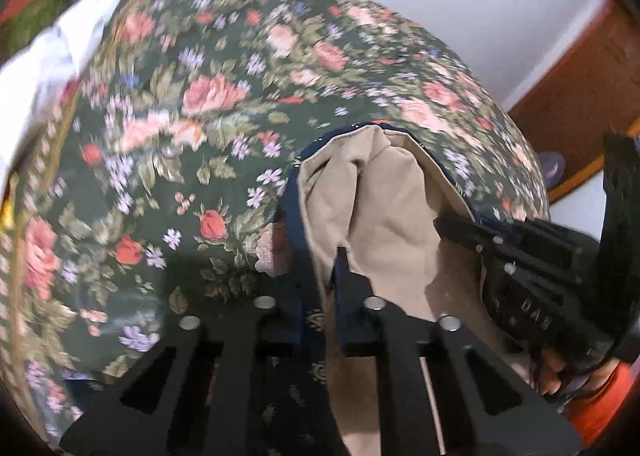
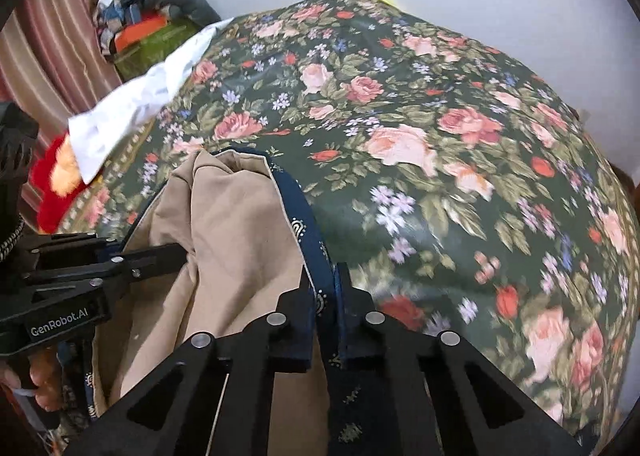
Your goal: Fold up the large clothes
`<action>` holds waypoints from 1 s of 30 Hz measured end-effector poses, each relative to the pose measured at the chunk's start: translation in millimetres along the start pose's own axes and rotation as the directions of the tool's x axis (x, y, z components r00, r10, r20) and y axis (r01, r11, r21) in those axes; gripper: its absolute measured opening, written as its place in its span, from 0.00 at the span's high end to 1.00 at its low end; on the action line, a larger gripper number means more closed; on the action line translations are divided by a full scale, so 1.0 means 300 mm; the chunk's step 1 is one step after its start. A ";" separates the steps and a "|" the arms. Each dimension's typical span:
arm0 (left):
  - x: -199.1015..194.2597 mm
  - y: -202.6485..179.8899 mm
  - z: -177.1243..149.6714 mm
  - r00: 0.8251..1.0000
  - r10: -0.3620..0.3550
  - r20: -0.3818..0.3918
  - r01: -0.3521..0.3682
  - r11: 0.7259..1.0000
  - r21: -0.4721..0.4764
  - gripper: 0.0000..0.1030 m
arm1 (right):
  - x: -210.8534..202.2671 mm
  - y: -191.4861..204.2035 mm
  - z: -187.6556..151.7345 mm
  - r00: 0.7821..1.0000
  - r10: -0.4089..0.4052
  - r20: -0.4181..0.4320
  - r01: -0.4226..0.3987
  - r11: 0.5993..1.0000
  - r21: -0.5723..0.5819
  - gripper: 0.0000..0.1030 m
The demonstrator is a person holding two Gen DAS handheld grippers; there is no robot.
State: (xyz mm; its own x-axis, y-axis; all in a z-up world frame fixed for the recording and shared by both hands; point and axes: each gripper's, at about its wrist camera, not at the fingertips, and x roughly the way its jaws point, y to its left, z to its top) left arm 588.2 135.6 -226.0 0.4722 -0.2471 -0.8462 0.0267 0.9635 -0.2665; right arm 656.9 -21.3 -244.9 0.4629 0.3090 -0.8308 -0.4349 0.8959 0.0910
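A large garment with a navy patterned outside and a beige lining (image 1: 384,208) hangs between both grippers above a floral bedspread (image 1: 192,104). My left gripper (image 1: 320,288) is shut on its navy edge. The right gripper shows at the right of the left wrist view (image 1: 460,224), clamped on the same garment. In the right wrist view the garment (image 2: 240,224) hangs bunched, and my right gripper (image 2: 326,296) is shut on its navy hem. The left gripper (image 2: 176,250) shows there at the left, shut on the beige cloth.
The floral bedspread (image 2: 440,128) covers the bed. A white cloth (image 2: 132,104) lies at its far left edge. A pile of clothes and green and orange items (image 2: 148,32) sits by a striped curtain (image 2: 56,40). A wooden door (image 1: 572,104) stands at the right.
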 end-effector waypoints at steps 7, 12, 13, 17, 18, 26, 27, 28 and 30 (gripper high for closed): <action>-0.247 -0.087 -0.080 0.996 -0.057 0.064 0.053 0.996 0.070 0.92 | -0.297 0.024 -0.095 0.997 0.038 0.069 -0.035 0.998 -0.046 0.95; -0.426 -0.185 -0.209 0.988 -0.129 0.081 0.117 0.984 0.133 0.92 | -0.551 0.063 -0.226 0.991 0.089 0.099 -0.083 0.995 -0.062 0.95; -0.448 -0.204 -0.237 0.988 -0.132 0.078 0.120 0.983 0.142 0.92 | -0.598 0.072 -0.257 0.989 0.109 0.097 -0.103 0.993 -0.065 0.95; -0.550 -0.257 -0.378 0.987 -0.145 0.074 0.131 0.976 0.174 0.92 | -0.766 0.113 -0.386 0.984 0.154 0.094 -0.148 0.987 -0.067 0.95; -0.577 -0.268 -0.422 0.986 -0.146 0.075 0.131 0.975 0.180 0.92 | -0.796 0.124 -0.413 0.983 0.158 0.095 -0.152 0.986 -0.071 0.95; -0.612 -0.274 -0.686 0.991 -0.133 -0.014 0.134 0.980 0.147 0.91 | -0.890 0.215 -0.691 0.981 0.193 0.019 -0.190 0.977 -0.091 0.95; -0.600 -0.270 -0.719 0.991 -0.132 -0.037 0.135 0.981 0.138 0.91 | -0.885 0.219 -0.725 0.984 0.180 0.008 -0.179 0.980 -0.088 0.95; -0.588 -0.266 -0.751 0.991 -0.126 -0.054 0.132 0.982 0.133 0.91 | -0.878 0.219 -0.752 0.985 0.175 -0.009 -0.175 0.981 -0.083 0.95; -0.561 -0.267 -0.818 0.991 -0.106 -0.081 0.117 0.984 0.138 0.91 | -0.860 0.214 -0.809 0.984 0.169 -0.054 -0.172 0.983 -0.059 0.94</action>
State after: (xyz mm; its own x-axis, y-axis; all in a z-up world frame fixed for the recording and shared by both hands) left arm 290.6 74.6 -175.5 0.3938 -0.3556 -0.8476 0.2029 0.9330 -0.2972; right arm 322.2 -121.1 -157.9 0.3406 0.4381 -0.8319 -0.5528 0.8090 0.1997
